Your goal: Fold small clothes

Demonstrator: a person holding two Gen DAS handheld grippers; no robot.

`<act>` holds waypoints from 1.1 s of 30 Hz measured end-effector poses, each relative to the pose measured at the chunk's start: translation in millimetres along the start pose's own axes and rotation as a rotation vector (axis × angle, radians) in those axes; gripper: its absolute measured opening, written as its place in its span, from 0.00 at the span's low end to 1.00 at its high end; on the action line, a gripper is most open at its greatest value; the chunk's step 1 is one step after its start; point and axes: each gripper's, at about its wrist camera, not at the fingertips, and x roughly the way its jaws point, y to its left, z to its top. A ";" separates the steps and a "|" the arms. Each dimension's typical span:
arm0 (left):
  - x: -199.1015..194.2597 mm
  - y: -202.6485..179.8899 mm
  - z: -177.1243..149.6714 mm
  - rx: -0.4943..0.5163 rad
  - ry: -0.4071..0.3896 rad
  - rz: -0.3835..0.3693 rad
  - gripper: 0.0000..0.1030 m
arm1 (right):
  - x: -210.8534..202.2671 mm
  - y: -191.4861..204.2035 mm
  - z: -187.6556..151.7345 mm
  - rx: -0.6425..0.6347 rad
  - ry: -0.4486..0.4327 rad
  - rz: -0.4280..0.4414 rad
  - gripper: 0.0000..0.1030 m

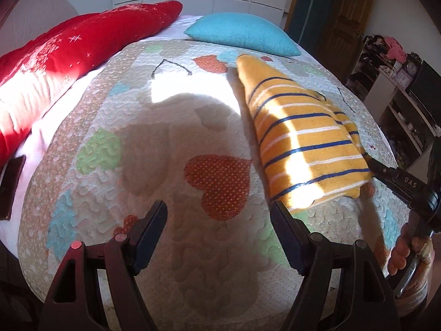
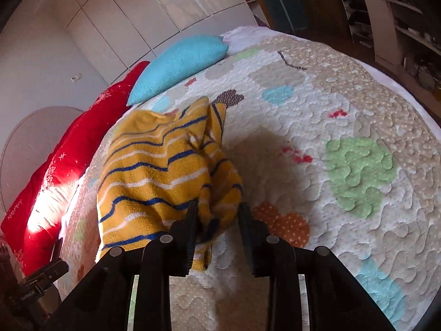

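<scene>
A small yellow garment with blue and white stripes [image 1: 300,138] lies folded lengthwise on the quilted bed cover [image 1: 165,138]. My left gripper [image 1: 217,215] is open and empty; its right finger [image 1: 284,229] touches the garment's near corner. My right gripper [image 2: 219,215] shows in the left wrist view at the garment's right edge [image 1: 386,171]. In the right wrist view its jaws stand partly apart around a bunched fold of the garment [image 2: 165,165]; I cannot tell if they pinch it.
A red cushion [image 1: 82,38] and a turquoise pillow [image 1: 242,33] lie at the head of the bed. Shelves with clutter [image 1: 399,82] stand to the right. A dark flat object [image 1: 11,182] lies at the bed's left edge.
</scene>
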 end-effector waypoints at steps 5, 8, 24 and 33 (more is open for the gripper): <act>23.9 -40.6 25.8 0.081 -0.014 -0.062 0.74 | -22.3 7.5 39.0 -0.023 -0.075 0.014 0.40; 49.3 -59.4 36.0 0.097 0.021 -0.103 0.74 | 6.2 19.2 65.4 -0.049 -0.018 0.060 0.57; 96.6 -101.8 21.0 0.215 0.117 -0.066 0.77 | 92.5 0.3 103.1 -0.022 0.063 0.008 0.08; 69.2 -79.1 14.5 0.154 0.118 -0.123 0.77 | 58.4 25.5 96.2 -0.149 0.022 -0.114 0.13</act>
